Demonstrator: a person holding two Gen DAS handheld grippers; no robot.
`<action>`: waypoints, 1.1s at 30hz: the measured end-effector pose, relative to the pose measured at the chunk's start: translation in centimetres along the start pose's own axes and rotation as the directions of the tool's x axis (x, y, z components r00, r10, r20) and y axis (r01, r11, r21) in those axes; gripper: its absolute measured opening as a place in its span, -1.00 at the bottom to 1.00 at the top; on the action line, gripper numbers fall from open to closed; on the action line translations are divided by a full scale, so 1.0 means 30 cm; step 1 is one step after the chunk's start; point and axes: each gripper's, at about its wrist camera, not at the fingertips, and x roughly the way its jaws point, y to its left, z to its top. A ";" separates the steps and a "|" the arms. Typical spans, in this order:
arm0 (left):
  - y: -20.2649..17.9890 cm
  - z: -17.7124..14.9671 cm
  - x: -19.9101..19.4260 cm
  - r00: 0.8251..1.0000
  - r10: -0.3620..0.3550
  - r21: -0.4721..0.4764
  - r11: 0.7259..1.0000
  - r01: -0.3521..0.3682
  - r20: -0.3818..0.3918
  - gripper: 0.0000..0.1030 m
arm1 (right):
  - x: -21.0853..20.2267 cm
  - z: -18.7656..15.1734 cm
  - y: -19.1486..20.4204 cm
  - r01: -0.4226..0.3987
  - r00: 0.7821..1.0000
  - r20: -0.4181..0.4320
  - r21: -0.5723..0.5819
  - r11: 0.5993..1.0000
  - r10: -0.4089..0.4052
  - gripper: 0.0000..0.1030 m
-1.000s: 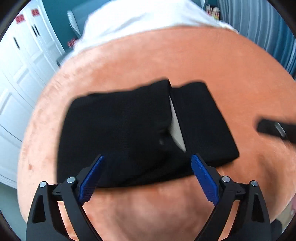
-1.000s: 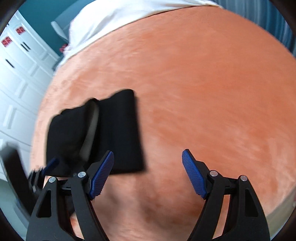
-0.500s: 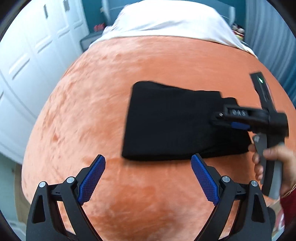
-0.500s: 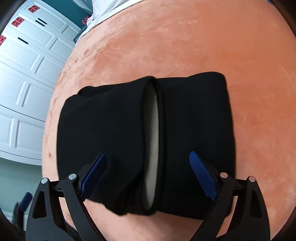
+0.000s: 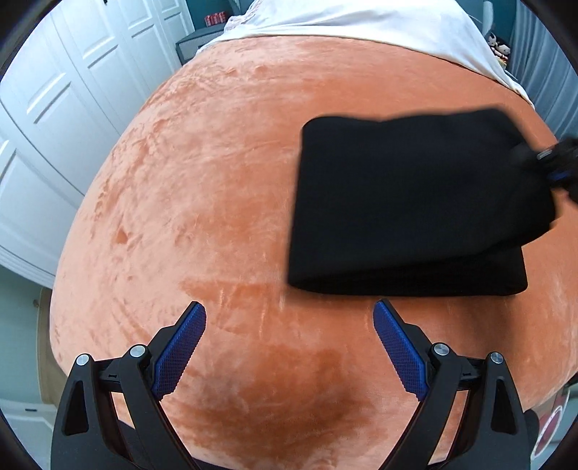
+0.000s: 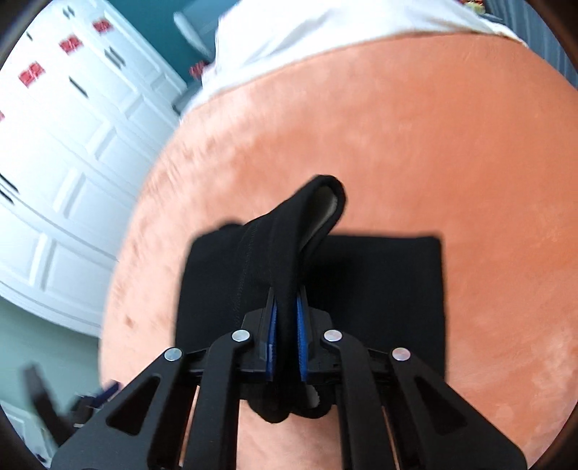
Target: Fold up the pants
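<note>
Black pants (image 5: 408, 202) lie folded on the orange blanket (image 5: 202, 188), right of centre in the left wrist view. My left gripper (image 5: 289, 347) hangs open over bare blanket, below and left of the pants, with nothing between its blue pads (image 5: 180, 347). At that view's right edge my right gripper (image 5: 556, 162) grips the pants' right end, blurred. In the right wrist view my right gripper (image 6: 287, 325) has its jaws closing on a raised fold of the black pants (image 6: 281, 253), blue pads pressing the cloth. A light lining shows inside the lifted fold.
White panelled wardrobe doors (image 5: 47, 119) stand along the left of the bed. A white sheet (image 5: 361, 18) covers the far end of the bed. Ribbed blue curtain (image 5: 542, 72) hangs at the right. The blanket's left and near edges drop off to the floor.
My right gripper, open over the pants half a second ago, has clamped onto a fold and lifted it. My left gripper has drifted left, so the pants sit further right in its view.
</note>
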 end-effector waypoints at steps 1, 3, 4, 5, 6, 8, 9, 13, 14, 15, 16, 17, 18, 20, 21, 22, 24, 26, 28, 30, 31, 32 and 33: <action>-0.004 -0.001 0.003 1.000 -0.001 0.001 1.000 0.001 -0.002 0.78 | -0.047 0.016 -0.021 0.006 1.000 0.026 0.009 1.000 -0.007 -0.85; -0.014 -0.002 0.008 1.000 0.010 0.007 1.000 -0.010 -0.004 0.79 | -0.077 0.014 -0.083 0.078 0.996 0.034 0.015 0.997 -0.078 -0.84; -0.023 -0.002 0.010 1.000 0.011 0.013 1.000 -0.011 -0.004 0.79 | -0.058 0.002 -0.119 0.120 0.993 0.016 0.020 0.993 -0.121 -0.84; -0.031 -0.002 0.013 1.000 0.010 0.019 1.000 -0.010 -0.005 0.79 | -0.020 -0.016 -0.159 0.159 0.987 -0.015 0.028 0.987 -0.159 -0.83; -0.040 -0.001 0.016 1.000 0.013 0.025 1.000 -0.012 -0.007 0.79 | 0.058 -0.053 -0.224 0.206 0.976 -0.079 0.033 0.978 -0.203 -0.82; -0.058 -0.002 0.021 1.000 0.015 0.038 0.999 -0.015 -0.009 0.79 | 0.177 -0.111 -0.290 0.256 0.955 -0.166 0.035 0.966 -0.247 -0.66; -0.067 -0.002 0.024 1.000 0.024 0.045 0.999 -0.023 -0.010 0.79 | 0.188 -0.126 -0.298 0.251 0.958 -0.149 0.034 0.967 -0.244 -0.62; -0.081 0.006 0.038 0.999 0.029 0.054 0.998 -0.028 -0.018 0.79 | 0.098 -0.100 -0.250 0.282 0.959 -0.046 0.019 0.959 -0.281 -0.54; -0.081 0.009 0.039 0.999 0.028 0.052 0.998 -0.027 -0.016 0.79 | 0.056 -0.083 -0.230 0.298 0.955 -0.003 0.006 0.955 -0.298 -0.54; -0.079 0.012 0.042 1.000 0.027 0.049 0.998 -0.026 -0.013 0.79 | 0.015 -0.074 -0.210 0.309 0.950 0.040 -0.003 0.951 -0.309 -0.54; -0.076 0.015 0.043 1.000 0.025 0.047 0.999 -0.025 -0.008 0.79 | -0.038 -0.065 -0.170 0.305 0.949 0.086 -0.018 0.952 -0.302 -0.54; -0.075 0.017 0.045 1.000 0.023 0.046 0.999 -0.023 -0.005 0.79 | -0.062 -0.059 -0.135 0.289 0.953 0.104 -0.039 0.957 -0.283 -0.54; -0.070 0.019 0.050 1.000 0.026 0.044 0.999 -0.026 -0.003 0.79 | -0.071 -0.049 -0.091 0.267 0.960 0.110 -0.068 0.961 -0.259 -0.54; -0.059 0.020 0.060 0.999 0.032 0.034 0.999 -0.032 -0.010 0.79 | -0.044 -0.030 0.018 0.226 0.973 0.092 -0.164 0.960 -0.213 -0.54; -0.045 0.021 0.065 0.999 0.031 0.019 0.999 -0.031 -0.020 0.79 | -0.006 -0.021 0.060 0.212 0.977 0.076 -0.198 0.957 -0.200 -0.56; -0.032 0.021 0.065 0.999 0.027 0.007 1.000 -0.027 -0.027 0.79 | 0.043 -0.018 0.081 0.212 0.977 0.057 -0.224 0.951 -0.204 -0.57; -0.003 0.022 0.056 0.999 0.017 -0.010 1.000 -0.018 -0.028 0.79 | 0.142 -0.010 0.064 0.227 0.973 0.011 -0.226 0.947 -0.231 -0.57; 0.037 0.026 0.041 1.000 0.029 -0.013 0.999 -0.030 -0.010 0.79 | 0.275 -0.032 -0.034 0.291 0.947 -0.082 -0.188 0.938 -0.310 -0.63; 0.076 0.029 0.040 0.999 0.041 -0.017 0.999 -0.041 0.001 0.79 | 0.317 -0.059 -0.100 0.306 0.938 -0.117 -0.158 0.939 -0.326 -0.69; 0.109 0.032 0.048 0.999 0.043 -0.025 0.999 -0.042 0.005 0.79 | 0.255 -0.049 -0.049 0.269 0.954 -0.104 -0.122 0.955 -0.282 -0.58; 0.128 0.033 0.058 0.999 0.049 -0.034 0.998 -0.049 0.003 0.79 | 0.243 -0.047 -0.013 0.230 0.965 -0.099 -0.127 0.965 -0.244 -0.58; 0.143 0.033 0.065 0.999 0.048 -0.038 0.998 -0.048 0.002 0.79 | 0.231 -0.049 0.038 0.177 0.976 -0.098 -0.146 0.973 -0.193 -0.58; 0.156 0.032 0.071 0.999 0.049 -0.043 0.998 -0.049 0.001 0.79 | 0.228 -0.050 0.096 0.131 0.983 -0.102 -0.174 0.976 -0.151 -0.58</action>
